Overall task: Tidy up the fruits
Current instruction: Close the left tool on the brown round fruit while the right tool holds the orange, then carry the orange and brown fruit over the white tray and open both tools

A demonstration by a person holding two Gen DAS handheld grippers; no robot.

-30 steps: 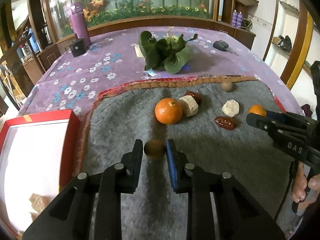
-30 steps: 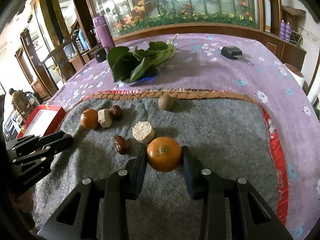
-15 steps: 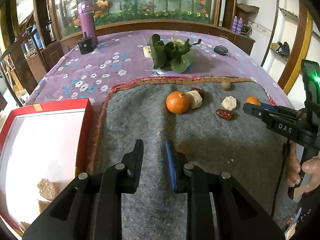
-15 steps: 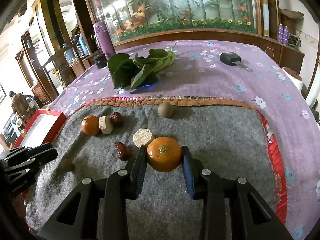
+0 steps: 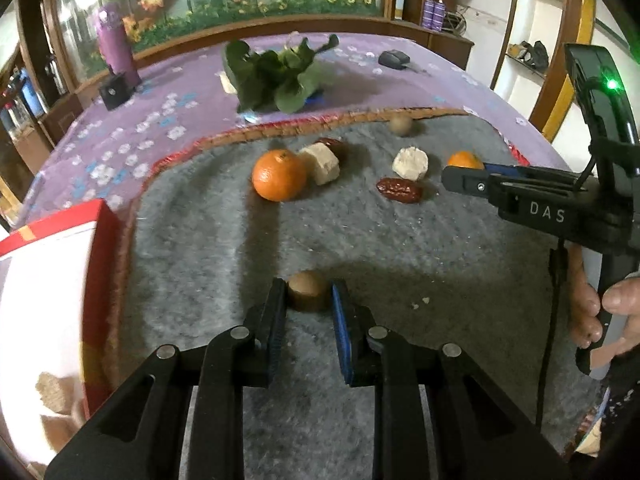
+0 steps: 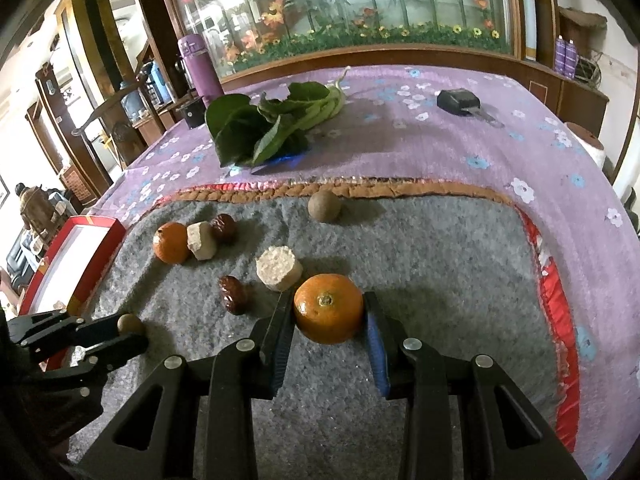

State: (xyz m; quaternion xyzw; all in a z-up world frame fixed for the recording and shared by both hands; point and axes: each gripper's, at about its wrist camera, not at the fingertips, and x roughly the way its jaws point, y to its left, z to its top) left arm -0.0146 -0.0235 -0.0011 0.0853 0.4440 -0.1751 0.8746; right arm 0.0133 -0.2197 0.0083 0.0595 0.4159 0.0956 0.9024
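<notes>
A small brown round fruit (image 5: 308,286) rests on the grey felt mat (image 5: 400,264), pinched between the very tips of my left gripper (image 5: 309,300), whose jaws stand nearly together. The right wrist view shows the same fruit (image 6: 129,323) at that gripper's tip (image 6: 128,334). My right gripper (image 6: 329,314) is shut on an orange (image 6: 328,304) over the mat's near right part. From the left wrist view, the right gripper (image 5: 450,174) reaches in with the orange (image 5: 464,159) at its tip. A second orange (image 5: 279,175) lies mid-mat.
Two beige chunks (image 5: 410,163) (image 5: 322,162), red dates (image 5: 400,191) and another brown fruit (image 5: 401,124) lie on the mat. A red box (image 5: 100,248) with a white inside stands at its left edge. Leafy greens (image 5: 276,76), a purple bottle (image 5: 116,46) and a key fob (image 5: 394,57) are farther back.
Half a second ago my left gripper was raised with nothing between its fingers and the brown fruit lay on the mat. It has since come down around the fruit. The right gripper kept still.
</notes>
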